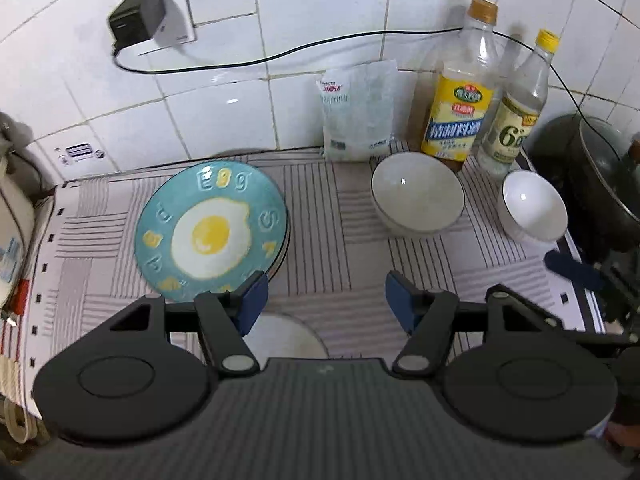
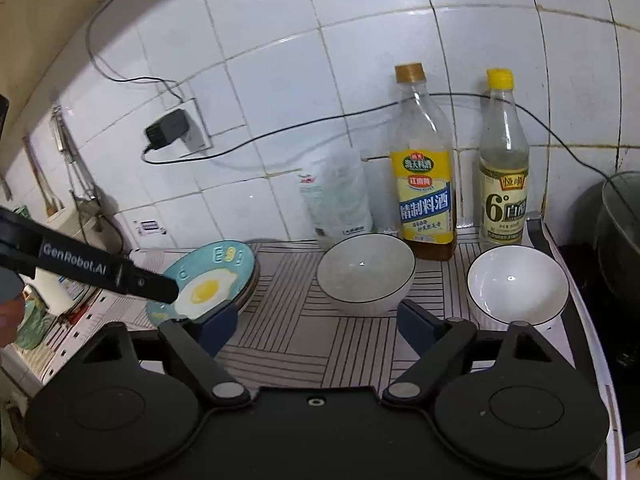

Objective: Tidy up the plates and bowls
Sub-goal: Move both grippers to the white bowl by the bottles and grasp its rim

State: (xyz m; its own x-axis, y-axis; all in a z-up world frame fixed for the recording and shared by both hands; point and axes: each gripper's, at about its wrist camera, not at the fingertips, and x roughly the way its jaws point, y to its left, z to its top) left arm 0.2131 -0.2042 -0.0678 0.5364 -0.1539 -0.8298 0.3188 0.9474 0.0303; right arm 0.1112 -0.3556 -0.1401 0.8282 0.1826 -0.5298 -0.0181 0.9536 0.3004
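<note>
Plates: one egg-print plate (image 1: 211,236) at left of the frame; two white bowls (image 1: 417,194) (image 1: 534,206) at right. Left gripper (image 1: 326,294) and right gripper (image 2: 316,322) both gape, empty.

Ahead of me the teal plate (image 1: 211,232) lies flat on the striped mat — a fried egg printed at its centre, raised letters round the rim. It rests on at least one more plate, whose edge shows beneath its right side. To the right stands the grey bowl (image 1: 417,194), upright, dark-rimmed. Further right — the white bowl (image 1: 534,210), upright, smaller. The bowls stand apart.
</note>
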